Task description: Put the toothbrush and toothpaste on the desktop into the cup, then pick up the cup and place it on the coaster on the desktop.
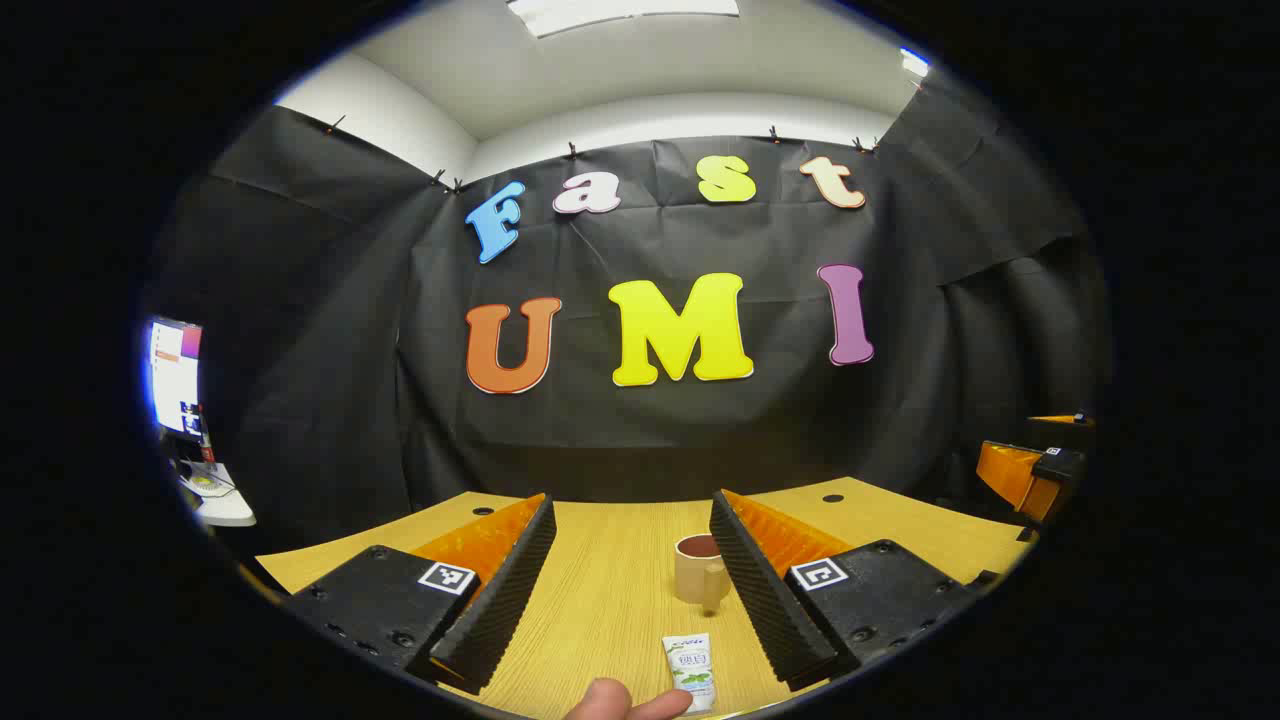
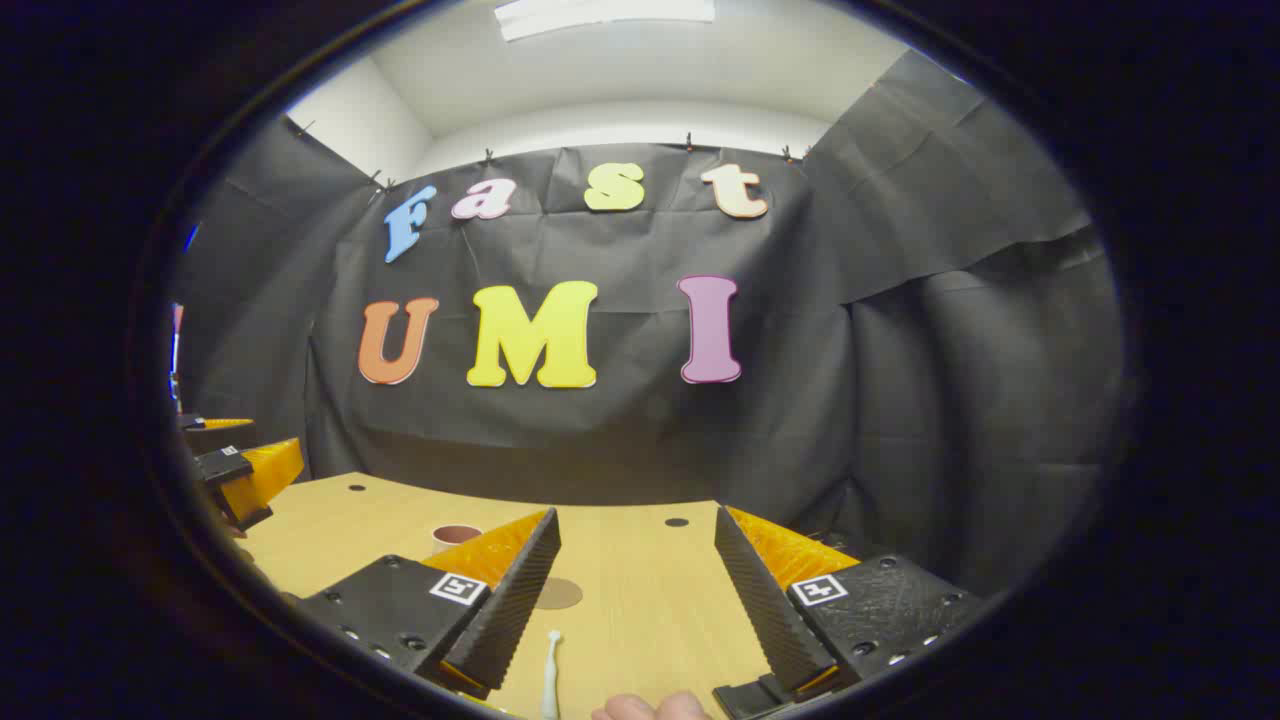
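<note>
In the left gripper view a beige cup (image 1: 698,568) with a handle stands on the wooden desk (image 1: 610,600), just left of my right-hand finger. A white toothpaste tube (image 1: 690,672) lies near the bottom edge, a fingertip (image 1: 610,702) touching it. My left gripper (image 1: 633,585) is open above the desk with nothing between its fingers. In the right gripper view a white toothbrush (image 2: 550,678) lies on the desk, a round brown coaster (image 2: 557,594) sits beyond it, and the cup's rim (image 2: 456,535) peeks over the left finger. My right gripper (image 2: 640,585) is open and holds nothing.
The other gripper appears at the right edge (image 1: 1030,475) of the left gripper view and at the left edge (image 2: 235,465) of the right gripper view. A monitor (image 1: 175,375) stands on a side table far left. The desk has small cable holes (image 2: 677,522).
</note>
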